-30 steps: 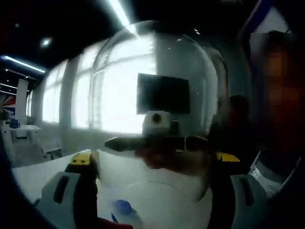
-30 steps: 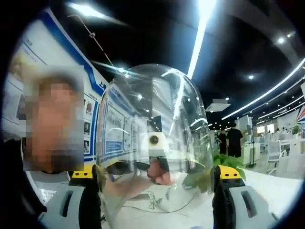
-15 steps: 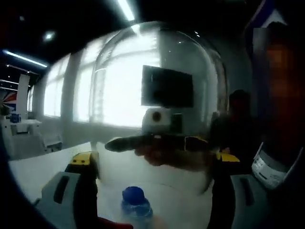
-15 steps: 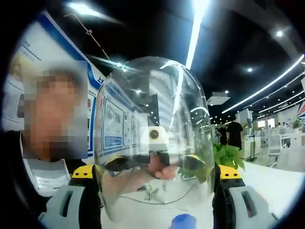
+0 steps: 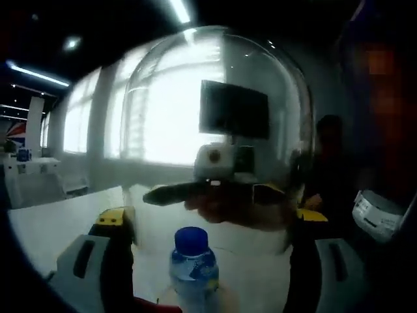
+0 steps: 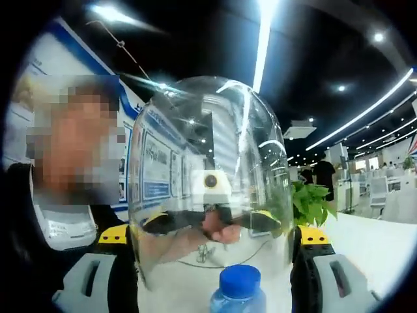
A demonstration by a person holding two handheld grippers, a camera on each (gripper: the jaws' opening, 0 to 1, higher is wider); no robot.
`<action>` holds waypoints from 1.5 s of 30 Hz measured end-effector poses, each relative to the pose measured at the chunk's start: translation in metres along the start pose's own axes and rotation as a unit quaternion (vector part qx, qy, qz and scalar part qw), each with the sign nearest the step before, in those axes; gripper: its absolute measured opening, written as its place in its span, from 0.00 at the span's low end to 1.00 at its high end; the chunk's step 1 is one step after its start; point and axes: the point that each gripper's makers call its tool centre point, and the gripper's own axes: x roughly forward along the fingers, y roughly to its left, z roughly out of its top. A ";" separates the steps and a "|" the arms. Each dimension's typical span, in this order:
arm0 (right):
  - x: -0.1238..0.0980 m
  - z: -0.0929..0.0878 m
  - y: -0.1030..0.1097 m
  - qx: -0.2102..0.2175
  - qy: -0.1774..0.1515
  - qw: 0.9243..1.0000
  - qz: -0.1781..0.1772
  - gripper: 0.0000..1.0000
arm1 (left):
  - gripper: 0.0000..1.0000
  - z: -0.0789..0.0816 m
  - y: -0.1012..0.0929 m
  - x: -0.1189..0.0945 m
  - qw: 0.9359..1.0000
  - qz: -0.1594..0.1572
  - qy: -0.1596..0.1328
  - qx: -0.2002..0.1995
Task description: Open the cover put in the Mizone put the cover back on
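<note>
Both the left gripper (image 5: 208, 261) and right gripper (image 6: 212, 270) have jaws clamped on the clear cover (image 6: 208, 182), raised above the blue-capped bottle (image 5: 193, 267) on the white table (image 5: 58, 208). It looks like the covering step: the next move calls for lowering it squarely over the bottle.

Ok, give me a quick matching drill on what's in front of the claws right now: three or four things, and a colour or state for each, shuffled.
Things:
1. dome cover
2. bottle cap
3. plant
4. claw tips

Descriptions:
A. green, leafy, behind the dome
B. yellow
C. clear, held between both claws
D. blue, on the bottle under the dome

Pairs: 1-C, 2-D, 3-A, 4-B
</note>
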 end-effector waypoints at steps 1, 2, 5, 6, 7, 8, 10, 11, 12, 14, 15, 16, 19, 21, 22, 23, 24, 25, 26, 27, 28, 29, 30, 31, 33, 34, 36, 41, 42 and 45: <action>-0.001 -0.004 0.000 0.001 -0.003 1.000 0.001 0.90 | 0.85 -0.003 0.001 0.000 1.000 0.001 0.000 0.000; -0.002 -0.007 -0.002 0.004 -0.005 1.000 0.000 0.90 | 0.85 -0.006 0.003 0.000 1.000 0.001 0.002 -0.004; -0.004 -0.015 -0.006 0.010 -0.006 1.000 0.000 0.90 | 0.85 -0.014 0.006 0.001 1.000 0.002 0.010 -0.009; -0.004 -0.018 -0.006 0.011 -0.004 1.000 0.000 0.90 | 0.85 -0.016 0.007 0.001 1.000 0.003 0.011 -0.009; -0.004 -0.019 -0.006 0.010 -0.003 1.000 0.001 0.90 | 0.85 -0.017 0.008 0.000 1.000 0.004 0.012 -0.008; -0.005 -0.023 -0.007 0.008 -0.002 1.000 0.002 0.90 | 0.85 -0.017 0.009 -0.001 1.000 0.006 0.008 -0.006; -0.005 -0.028 -0.008 0.007 -0.002 1.000 0.004 0.90 | 0.85 -0.019 0.011 -0.002 1.000 0.006 0.004 -0.006; -0.005 -0.030 -0.008 0.007 -0.003 1.000 0.003 0.90 | 0.85 -0.022 0.012 -0.002 1.000 0.007 0.003 -0.006; -0.006 -0.033 -0.010 0.009 -0.003 1.000 0.003 0.90 | 0.85 -0.024 0.013 -0.002 1.000 0.006 0.003 -0.008; -0.008 -0.037 -0.012 0.014 -0.006 1.000 0.001 0.90 | 0.85 -0.032 0.015 -0.001 1.000 0.006 0.004 -0.013; -0.009 -0.039 -0.013 0.016 -0.007 1.000 0.000 0.90 | 0.85 -0.035 0.015 -0.001 1.000 0.006 0.004 -0.016; -0.010 -0.041 -0.013 0.017 -0.007 1.000 0.000 0.90 | 0.85 -0.037 0.015 0.000 1.000 0.006 0.004 -0.017; -0.013 -0.049 -0.011 0.008 -0.006 1.000 -0.002 0.90 | 0.85 -0.044 0.014 0.001 1.000 0.001 0.007 -0.009; -0.014 -0.056 -0.009 -0.004 -0.005 1.000 -0.001 0.90 | 0.85 -0.050 0.012 0.002 1.000 0.000 0.014 0.003; -0.015 -0.061 -0.008 -0.010 0.004 1.000 0.000 0.90 | 0.85 -0.055 0.010 0.003 1.000 -0.003 0.026 0.009; -0.016 -0.062 -0.008 -0.013 0.006 1.000 -0.001 0.90 | 0.85 -0.057 0.011 0.004 0.999 -0.004 0.031 0.011; -0.018 -0.065 -0.008 -0.014 0.006 1.000 0.000 0.90 | 0.85 -0.059 0.010 0.005 0.999 -0.003 0.034 0.013; -0.018 -0.066 -0.009 -0.014 0.006 1.000 0.002 0.90 | 0.85 -0.061 0.010 0.006 0.999 -0.002 0.041 0.015; -0.019 -0.067 -0.010 -0.014 0.013 1.000 0.003 0.90 | 0.85 -0.063 0.012 0.006 0.999 -0.001 0.043 0.014; -0.020 -0.069 -0.012 -0.011 0.018 1.000 0.002 0.90 | 0.85 -0.066 0.014 0.007 0.999 -0.002 0.043 0.011; -0.022 -0.071 -0.013 -0.009 0.017 1.000 0.001 0.90 | 0.85 -0.069 0.016 0.007 0.999 -0.003 0.043 0.009; -0.023 -0.073 -0.015 -0.007 0.013 1.000 -0.002 0.90 | 0.85 -0.071 0.018 0.007 0.999 -0.004 0.040 0.007; -0.023 -0.076 -0.018 -0.003 0.016 1.000 -0.004 0.90 | 0.85 -0.074 0.020 0.008 0.999 -0.006 0.039 0.002; -0.024 -0.080 -0.019 0.002 0.018 1.000 -0.005 0.90 | 0.85 -0.078 0.021 0.008 0.999 -0.006 0.041 -0.004; -0.025 -0.087 -0.021 0.007 0.022 1.000 -0.008 0.90 | 0.85 -0.085 0.023 0.008 0.999 -0.008 0.042 -0.011; -0.025 -0.090 -0.022 0.009 0.025 1.000 -0.009 0.90 | 0.85 -0.088 0.024 0.008 0.999 -0.009 0.044 -0.013; -0.027 -0.093 -0.024 0.007 0.034 0.999 -0.010 0.90 | 0.85 -0.092 0.026 0.009 0.999 -0.011 0.047 -0.012; -0.029 -0.100 -0.027 0.011 0.036 0.999 -0.012 0.90 | 0.85 -0.099 0.030 0.010 0.999 -0.012 0.051 -0.016; -0.030 -0.102 -0.027 0.011 0.037 0.999 -0.012 0.90 | 0.85 -0.100 0.030 0.011 0.998 -0.012 0.053 -0.017; -0.032 -0.108 -0.027 0.005 0.043 0.999 -0.011 0.90 | 0.85 -0.106 0.030 0.012 0.998 -0.012 0.062 -0.011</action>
